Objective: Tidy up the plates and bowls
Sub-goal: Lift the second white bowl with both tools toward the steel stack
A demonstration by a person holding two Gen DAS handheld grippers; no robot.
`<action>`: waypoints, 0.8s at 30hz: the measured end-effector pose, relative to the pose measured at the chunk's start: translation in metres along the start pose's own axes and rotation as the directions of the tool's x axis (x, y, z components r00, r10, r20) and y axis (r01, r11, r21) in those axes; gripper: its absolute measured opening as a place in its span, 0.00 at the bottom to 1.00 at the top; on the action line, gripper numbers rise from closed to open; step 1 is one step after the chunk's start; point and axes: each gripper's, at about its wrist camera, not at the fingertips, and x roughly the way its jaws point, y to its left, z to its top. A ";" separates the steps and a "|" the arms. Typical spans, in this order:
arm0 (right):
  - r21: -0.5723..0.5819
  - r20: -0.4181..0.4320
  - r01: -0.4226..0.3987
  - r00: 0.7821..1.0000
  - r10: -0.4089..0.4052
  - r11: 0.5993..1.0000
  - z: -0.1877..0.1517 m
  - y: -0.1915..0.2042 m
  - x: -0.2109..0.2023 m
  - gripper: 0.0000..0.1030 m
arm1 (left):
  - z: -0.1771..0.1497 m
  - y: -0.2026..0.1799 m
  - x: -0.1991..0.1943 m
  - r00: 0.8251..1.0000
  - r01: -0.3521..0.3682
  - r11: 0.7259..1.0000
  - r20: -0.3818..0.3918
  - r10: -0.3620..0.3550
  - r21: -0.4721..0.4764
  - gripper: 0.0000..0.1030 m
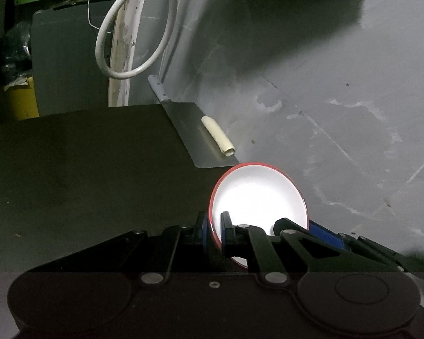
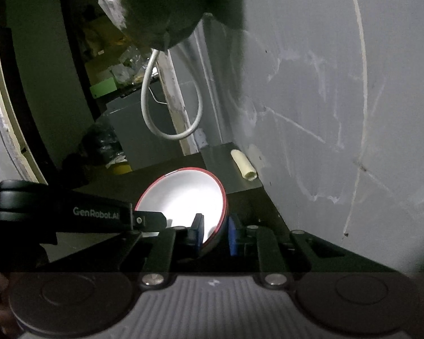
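Note:
A white bowl with a red rim [image 1: 258, 195] is held above the dark table near the grey wall. My left gripper [image 1: 214, 230] is shut on its left rim, one blue pad inside and one outside. My right gripper [image 2: 216, 233] is shut on the right rim of the same bowl [image 2: 183, 195]. The right gripper's fingers [image 1: 325, 234] also show at the bowl's right side in the left wrist view. The left gripper's body [image 2: 70, 212] reaches the bowl's left edge in the right wrist view.
A dark table [image 1: 84, 169] runs to a scuffed grey wall [image 1: 339, 113]. A metal sheet [image 1: 189, 130] with a cream paper roll [image 1: 217, 137] lies at the table's far corner. A white cable loop [image 1: 132, 42] hangs behind. Clutter and a yellow bin [image 1: 22, 99] stand at left.

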 end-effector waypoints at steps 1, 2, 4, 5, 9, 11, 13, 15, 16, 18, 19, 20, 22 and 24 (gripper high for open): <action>0.000 0.004 0.000 1.000 0.000 1.000 0.001 0.001 -0.003 0.19 | -0.001 -0.001 -0.003 1.000 0.002 1.000 0.002 -0.002 0.000 0.08; 0.000 0.008 -0.001 1.000 0.001 1.000 0.001 0.002 -0.007 0.19 | -0.001 -0.002 -0.007 1.000 0.004 1.000 0.004 -0.004 0.002 0.08; -0.002 0.017 0.001 1.000 -0.001 1.000 0.001 0.005 -0.014 0.19 | -0.005 -0.003 -0.014 1.000 0.006 1.000 0.010 -0.006 0.009 0.08; -0.003 0.022 0.003 1.000 -0.002 1.000 0.000 0.006 -0.018 0.19 | -0.006 -0.004 -0.018 1.000 0.008 1.000 0.013 -0.008 0.012 0.08; 0.001 0.036 0.012 0.999 -0.012 1.000 -0.004 0.011 -0.033 0.19 | -0.013 -0.009 -0.034 1.000 0.019 0.999 0.025 -0.020 0.026 0.08; 0.001 0.043 0.017 0.999 -0.017 1.000 -0.008 0.015 -0.045 0.19 | -0.017 -0.011 -0.043 0.999 0.024 0.999 0.032 -0.025 0.035 0.08; 0.005 0.049 0.024 0.998 -0.024 1.000 -0.011 0.017 -0.056 0.19 | -0.021 -0.014 -0.052 0.999 0.033 0.999 0.040 -0.034 0.043 0.08; 0.008 0.056 0.032 0.998 -0.032 0.999 -0.014 0.020 -0.066 0.19 | -0.025 -0.016 -0.061 0.998 0.042 0.998 0.047 -0.045 0.049 0.08; 0.008 0.060 0.037 0.998 -0.037 0.999 -0.016 0.022 -0.072 0.19 | -0.027 -0.017 -0.066 0.997 0.049 0.997 0.051 -0.051 0.052 0.08; 0.008 0.070 0.046 0.996 -0.047 0.999 -0.018 0.025 -0.084 0.19 | -0.031 -0.019 -0.076 0.996 0.061 0.996 0.060 -0.064 0.059 0.08; 0.008 0.074 0.051 0.996 -0.051 0.999 -0.019 0.027 -0.089 0.19 | -0.033 -0.021 -0.081 0.995 0.067 0.996 0.064 -0.071 0.065 0.08; 0.007 0.081 0.057 0.995 -0.058 0.998 -0.021 0.029 -0.095 0.19 | -0.035 -0.022 -0.086 0.995 0.075 0.995 0.068 -0.079 0.068 0.08; 0.003 0.094 0.072 0.993 -0.072 0.997 -0.024 0.032 -0.107 0.19 | -0.039 -0.025 -0.094 0.993 0.088 0.993 0.072 -0.094 0.076 0.08; 0.005 0.105 0.087 0.991 -0.087 0.996 -0.027 0.036 -0.117 0.19 | -0.045 -0.028 -0.103 0.991 0.102 0.991 0.075 -0.109 0.091 0.08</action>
